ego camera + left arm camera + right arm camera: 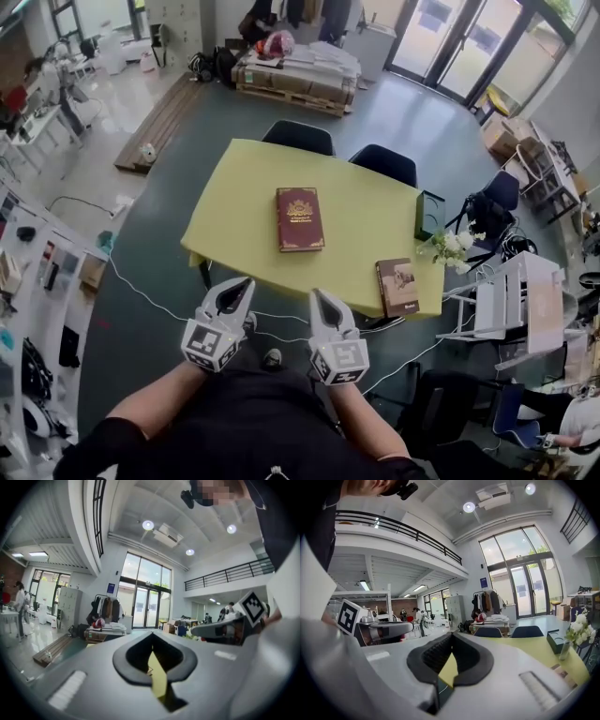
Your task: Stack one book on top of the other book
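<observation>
A dark red book (300, 219) with gold ornament lies flat in the middle of the yellow table (234, 187). A second, brown book (397, 287) lies near the table's front right corner. Both grippers hover side by side short of the table's near edge. My left gripper (239, 284) is shut with nothing in it, and so is my right gripper (319, 296). In the left gripper view the jaws (151, 641) meet at their tips with the yellow table showing through the gap. The right gripper view shows its tips (449, 641) meeting the same way, over the table.
Two dark chairs (298, 137) stand at the table's far side. A small vase of white flowers (450, 247) and a dark box (429, 212) sit at the right edge. A white rack (511, 305) stands to the right, and cables (141, 292) trail over the floor.
</observation>
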Demonstrator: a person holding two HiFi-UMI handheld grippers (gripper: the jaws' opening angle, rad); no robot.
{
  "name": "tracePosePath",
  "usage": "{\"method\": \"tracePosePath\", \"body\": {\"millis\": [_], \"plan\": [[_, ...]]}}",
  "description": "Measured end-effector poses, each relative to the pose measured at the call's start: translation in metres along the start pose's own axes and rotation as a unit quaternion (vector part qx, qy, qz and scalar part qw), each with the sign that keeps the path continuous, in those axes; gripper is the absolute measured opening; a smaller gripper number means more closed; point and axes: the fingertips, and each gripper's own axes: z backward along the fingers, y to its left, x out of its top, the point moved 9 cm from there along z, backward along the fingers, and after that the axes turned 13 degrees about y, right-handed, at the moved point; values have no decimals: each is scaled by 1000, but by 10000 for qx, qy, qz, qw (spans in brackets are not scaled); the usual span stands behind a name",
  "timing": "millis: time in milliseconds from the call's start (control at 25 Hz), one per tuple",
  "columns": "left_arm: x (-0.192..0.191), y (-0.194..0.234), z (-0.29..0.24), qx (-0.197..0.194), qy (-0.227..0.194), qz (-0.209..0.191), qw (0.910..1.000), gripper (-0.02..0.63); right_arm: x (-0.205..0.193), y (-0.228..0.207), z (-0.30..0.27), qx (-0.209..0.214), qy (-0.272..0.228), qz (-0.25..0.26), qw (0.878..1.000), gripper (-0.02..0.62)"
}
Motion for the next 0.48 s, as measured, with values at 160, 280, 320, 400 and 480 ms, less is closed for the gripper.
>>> {"method": "tracePosePath", "body": {"millis": [160, 280, 320, 400, 480], "plan": [[8, 18, -26, -47, -10, 20, 10000, 8, 10, -17, -25, -48, -2, -55, 10000, 3], [16, 36, -49, -147, -19, 6, 9999, 8, 23, -29, -44, -154, -22, -51, 9999, 3], [20, 43, -58, -197, -37, -5, 9998, 8, 29, -33, -51, -205, -34, -39, 9998, 3], [30, 58, -77, -317, -96, -42, 9994, 8, 39, -43, -66, -322, -49, -13, 9995, 3], [40, 74, -96, -441, -143, -87, 9989, 8, 49, -51, -83, -448, -52, 4, 9990, 3]]}}
